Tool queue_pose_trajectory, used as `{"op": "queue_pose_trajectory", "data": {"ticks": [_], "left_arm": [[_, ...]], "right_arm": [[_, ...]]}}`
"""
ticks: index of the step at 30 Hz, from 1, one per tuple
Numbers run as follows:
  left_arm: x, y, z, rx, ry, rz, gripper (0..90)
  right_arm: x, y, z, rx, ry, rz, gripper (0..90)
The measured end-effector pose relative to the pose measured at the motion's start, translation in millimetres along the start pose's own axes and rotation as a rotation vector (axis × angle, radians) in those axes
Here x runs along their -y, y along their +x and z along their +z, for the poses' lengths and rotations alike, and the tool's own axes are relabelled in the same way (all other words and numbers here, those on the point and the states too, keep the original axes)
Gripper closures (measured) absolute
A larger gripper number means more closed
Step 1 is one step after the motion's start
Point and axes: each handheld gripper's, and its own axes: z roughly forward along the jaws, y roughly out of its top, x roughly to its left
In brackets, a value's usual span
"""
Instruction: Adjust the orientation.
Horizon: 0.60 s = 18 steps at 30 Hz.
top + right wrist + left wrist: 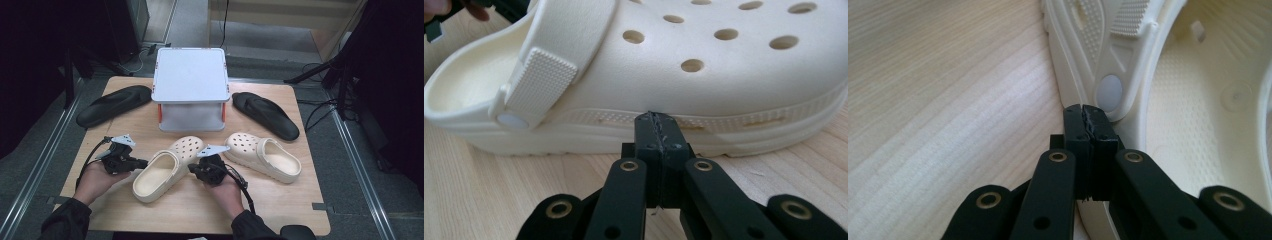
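— Cream foam, that near clog (160, 176) — it lies at an angle on the wooden table (280, 210), toe towards the white box (190, 87), heel towards us. Where do we stand with it?

— We have it bracketed. Our left gripper (142, 163) comes in from the left at the heel-strap side, our right gripper (192, 169) from the right against its flank. Both sets of jaws are pressed together, with nothing between them.

— So neither holds the shoe?

— No. In the left gripper view the closed tips (1087, 116) sit just at the strap's round rivet (1109, 90), at the rim of the opening. In the right gripper view the closed tips (656, 125) meet the ribbed band of the sole (734, 131), below the holes of the upper. We cannot tell for certain whether either tip actually presses on the foam or rests just beside it.

— Why closed, then?

— We judge that shut jaws make a firm blunt point — good for nudging or pinning a light shoe from two sides so that it doesn't skid on the wood.

— And the rest?

— The second clog (264, 156) lies to the right, apart from its mate, toe also towards the box. Two black insoles (114, 104) (265, 115) flank the box, well apart from our hands. We reckon that the pair is meant to be straightened or brought together, and we start with the nearer one.
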Motion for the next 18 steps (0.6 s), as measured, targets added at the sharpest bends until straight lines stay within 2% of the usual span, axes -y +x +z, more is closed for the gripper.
{"op": "queue_pose_trajectory", "data": {"ticks": [2,5,8,18], "left_arm": [[2.1,-3.4,-0.5,0.008,0.005,-0.022,89.8],[5.9,-10.3,-1.3,0.008,0.005,-0.019,89.9],[9.3,-17.3,-3.6,0.021,-0.019,-0.019,89.8],[21.8,-31.0,-6.3,0.000,-0.052,-0.063,89.8]], "right_arm": [[-1.2,-1.8,0.3,-0.002,0.000,0.006,90.0],[-3.6,-4.3,1.4,0.000,0.000,0.008,90.0],[-6.8,-5.7,3.2,0.000,0.002,0.011,90.0],[-19.1,-8.2,13.7,0.000,0.013,0.001,90.0]]}}
